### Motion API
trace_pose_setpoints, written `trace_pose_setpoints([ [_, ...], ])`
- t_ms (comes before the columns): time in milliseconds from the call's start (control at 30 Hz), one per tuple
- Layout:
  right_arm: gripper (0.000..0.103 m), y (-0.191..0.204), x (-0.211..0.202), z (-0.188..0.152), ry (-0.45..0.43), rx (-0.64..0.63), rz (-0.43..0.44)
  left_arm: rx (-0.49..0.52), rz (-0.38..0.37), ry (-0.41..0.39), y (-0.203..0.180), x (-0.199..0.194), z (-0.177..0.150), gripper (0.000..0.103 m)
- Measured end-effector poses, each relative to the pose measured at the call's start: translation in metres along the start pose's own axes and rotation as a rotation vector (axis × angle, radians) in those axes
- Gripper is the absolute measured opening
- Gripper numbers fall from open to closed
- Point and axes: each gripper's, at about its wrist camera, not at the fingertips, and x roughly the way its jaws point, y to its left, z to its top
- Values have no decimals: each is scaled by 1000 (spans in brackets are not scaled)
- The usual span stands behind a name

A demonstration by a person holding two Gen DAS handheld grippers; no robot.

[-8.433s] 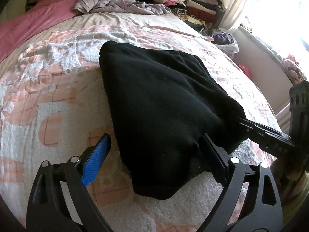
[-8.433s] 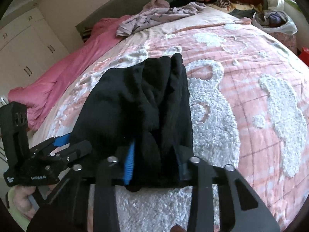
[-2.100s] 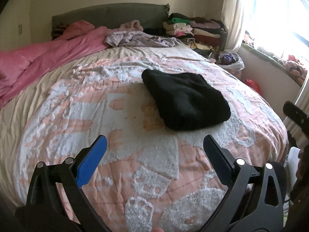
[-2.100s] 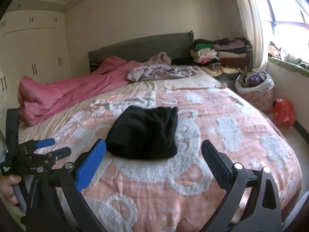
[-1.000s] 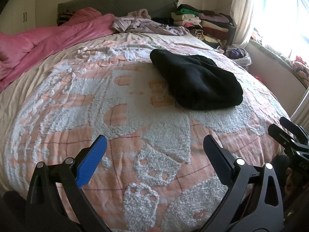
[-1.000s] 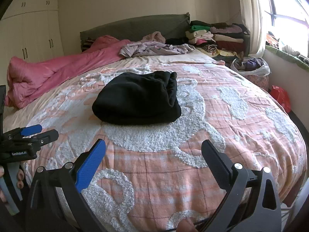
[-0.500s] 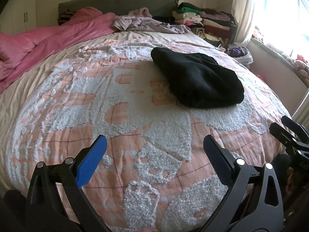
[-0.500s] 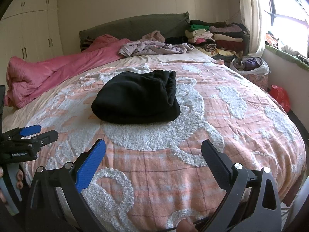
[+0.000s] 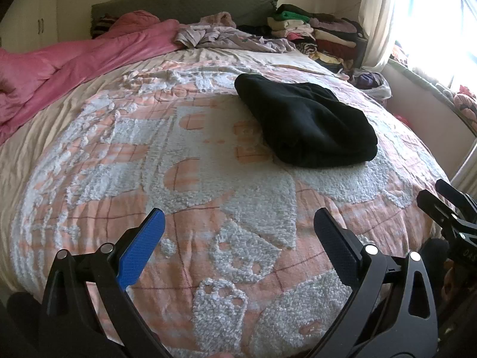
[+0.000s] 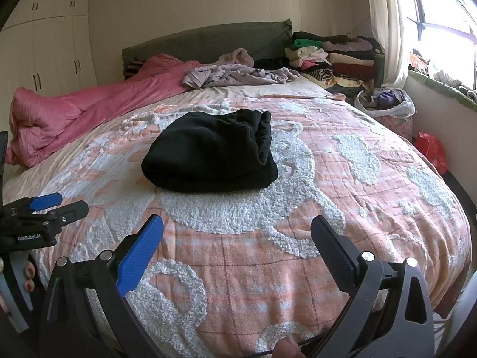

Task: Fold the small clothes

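Observation:
A folded black garment lies as a compact bundle on the pink and white patterned bedspread. My left gripper hovers open near the foot of the bed, well short of the garment, with nothing between its fingers. My right gripper is open too and holds nothing, also back from the bundle. In the right wrist view the left gripper shows at the far left edge, held by a hand. The left wrist view catches the right gripper at the right edge.
A pink duvet lies bunched along the left side. Loose lilac clothes sit near the grey headboard. A stack of folded clothes stands at the back right, with a bag, a red bag and the window beyond.
Both grippers let go of the black garment and drew back toward the foot of the bed. In the last second the views have barely shifted.

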Motion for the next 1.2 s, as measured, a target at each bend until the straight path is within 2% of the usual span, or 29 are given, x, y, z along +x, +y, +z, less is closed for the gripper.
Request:
trace_pose_setpoints([
  [867,99,-2,-4,5,-1,3,-22,-1,-11,15,-3,-2,-3,94],
  [1200,99,-4,-5,6,1,5,-31,16,25,18,-6,-3,-2,94],
])
